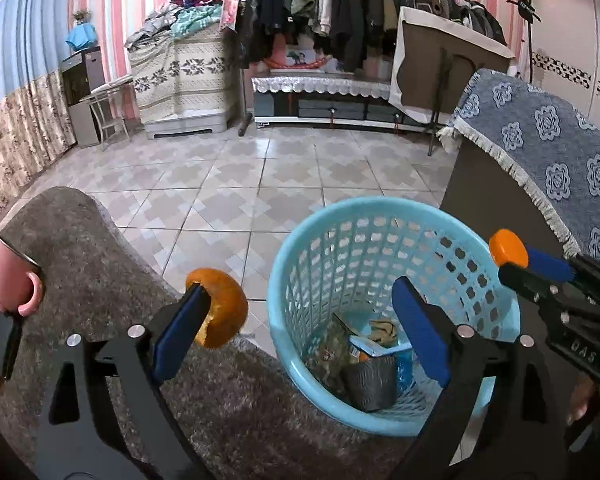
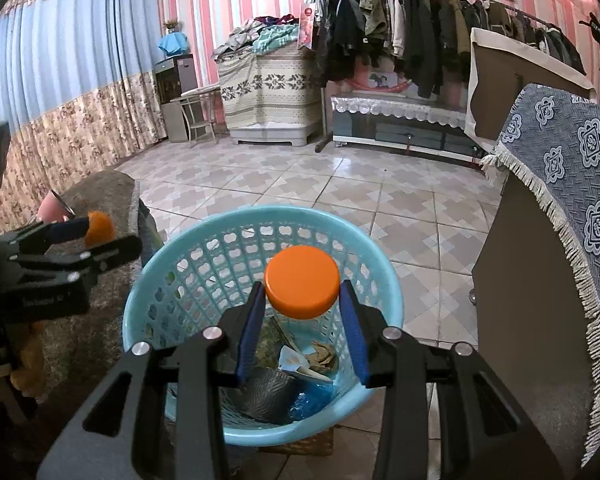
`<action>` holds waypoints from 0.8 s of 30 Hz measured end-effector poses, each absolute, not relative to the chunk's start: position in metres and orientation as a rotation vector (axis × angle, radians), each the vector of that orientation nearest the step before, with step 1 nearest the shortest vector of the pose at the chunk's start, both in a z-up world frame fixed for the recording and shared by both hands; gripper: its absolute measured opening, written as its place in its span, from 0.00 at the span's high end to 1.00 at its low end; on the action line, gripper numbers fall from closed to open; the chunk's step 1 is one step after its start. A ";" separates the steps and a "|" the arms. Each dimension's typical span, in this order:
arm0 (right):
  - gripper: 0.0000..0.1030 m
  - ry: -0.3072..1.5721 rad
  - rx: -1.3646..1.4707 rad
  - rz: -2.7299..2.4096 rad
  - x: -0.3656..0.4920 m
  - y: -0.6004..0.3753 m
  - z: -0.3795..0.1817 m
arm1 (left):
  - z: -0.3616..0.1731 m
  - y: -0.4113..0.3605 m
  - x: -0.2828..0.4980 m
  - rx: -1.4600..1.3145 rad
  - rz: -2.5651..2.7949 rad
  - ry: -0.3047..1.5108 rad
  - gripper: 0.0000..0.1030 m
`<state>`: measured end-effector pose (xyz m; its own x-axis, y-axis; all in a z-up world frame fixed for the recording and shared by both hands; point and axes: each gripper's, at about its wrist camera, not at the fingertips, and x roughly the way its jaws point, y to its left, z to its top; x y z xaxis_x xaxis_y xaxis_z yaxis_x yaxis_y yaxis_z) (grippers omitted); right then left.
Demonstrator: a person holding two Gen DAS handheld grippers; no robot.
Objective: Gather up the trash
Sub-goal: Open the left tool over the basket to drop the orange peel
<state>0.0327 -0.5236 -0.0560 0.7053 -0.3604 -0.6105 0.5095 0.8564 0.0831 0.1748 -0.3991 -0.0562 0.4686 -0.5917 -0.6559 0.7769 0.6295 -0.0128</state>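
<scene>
At the far left of the left wrist view, a pink cup [image 1: 10, 276] is seen lying on a grey-brown shaggy cover [image 1: 100, 256], well to the left of the left gripper [image 1: 300, 312]. The jaws of that gripper are spread wide, nothing being pinched between them. An orange peel [image 1: 220, 312] is seen against the outer face of the left finger [image 1: 184, 324], at its tip; whether it clings there or is falling cannot be told. Ahead and below, between the fingers, a light blue basket [image 1: 300, 240] stands on the tiled floor [image 1: 260, 172], with wrappers and scraps [image 1: 360, 352] lying in its bottom.

To the right, the right gripper [image 2: 302, 304] is held over the same basket [image 2: 172, 256]. A clear bottle with an orange cap [image 2: 302, 282] is pinched between its blue pads. Further right, a blue patterned cloth [image 2: 572, 184] with a white fringe is draped over a brown piece of furniture.
</scene>
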 end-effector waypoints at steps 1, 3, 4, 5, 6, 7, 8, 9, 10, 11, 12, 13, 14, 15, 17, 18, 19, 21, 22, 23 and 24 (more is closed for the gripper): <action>0.63 0.622 0.256 -0.492 0.032 -0.526 -0.057 | -0.058 -0.400 0.174 0.315 -0.857 0.675 0.10; 0.63 0.625 0.260 -0.497 0.032 -0.529 -0.058 | -0.061 -0.402 0.173 0.337 -0.871 0.686 0.09; 0.63 0.624 0.264 -0.499 0.032 -0.530 -0.058 | -0.062 -0.402 0.172 0.345 -0.879 0.691 0.09; 0.63 0.624 0.268 -0.500 0.031 -0.531 -0.058 | -0.062 -0.402 0.172 0.348 -0.889 0.698 0.09; 0.63 0.621 0.271 -0.504 0.030 -0.532 -0.059 | -0.062 -0.400 0.172 0.342 -0.899 0.702 0.09; 0.63 0.619 0.273 -0.505 0.030 -0.533 -0.059 | -0.059 -0.397 0.171 0.327 -0.919 0.701 0.09; 0.63 0.616 0.277 -0.507 0.029 -0.534 -0.059 | -0.057 -0.394 0.170 0.315 -0.938 0.695 0.09; 0.63 0.613 0.280 -0.508 0.028 -0.534 -0.059 | -0.054 -0.391 0.168 0.310 -0.957 0.686 0.09; 0.63 0.610 0.284 -0.509 0.027 -0.535 -0.059 | -0.052 -0.389 0.166 0.311 -0.971 0.679 0.09; 0.63 0.608 0.289 -0.510 0.026 -0.536 -0.060 | -0.049 -0.387 0.165 0.313 -0.987 0.671 0.09; 0.63 0.607 0.292 -0.511 0.026 -0.537 -0.061 | -0.046 -0.383 0.162 0.313 -1.010 0.662 0.09; 0.63 0.605 0.295 -0.512 0.025 -0.538 -0.062 | -0.044 -0.380 0.160 0.310 -1.028 0.658 0.09; 0.63 0.604 0.296 -0.512 0.025 -0.539 -0.063 | -0.042 -0.378 0.158 0.303 -1.048 0.657 0.09; 0.63 0.603 0.296 -0.513 0.024 -0.539 -0.063 | -0.040 -0.374 0.156 0.294 -1.076 0.657 0.09; 0.63 0.602 0.297 -0.514 0.023 -0.541 -0.064 | -0.037 -0.370 0.154 0.283 -1.112 0.662 0.09; 0.63 0.602 0.299 -0.514 0.023 -0.542 -0.065 | -0.036 -0.370 0.154 0.282 -1.125 0.667 0.09; 0.63 0.600 0.303 -0.515 0.022 -0.543 -0.066 | -0.037 -0.370 0.153 0.281 -1.135 0.672 0.09; 0.63 0.598 0.312 -0.516 0.021 -0.547 -0.067 | -0.037 -0.370 0.152 0.275 -1.175 0.682 0.09; 0.63 0.598 0.315 -0.517 0.020 -0.548 -0.068 | -0.037 -0.371 0.151 0.275 -1.179 0.682 0.09; 0.63 0.599 0.317 -0.519 0.019 -0.550 -0.069 | -0.037 -0.375 0.150 0.283 -1.181 0.685 0.09; 0.63 0.600 0.318 -0.521 0.019 -0.552 -0.069 | -0.039 -0.377 0.150 0.292 -1.184 0.689 0.09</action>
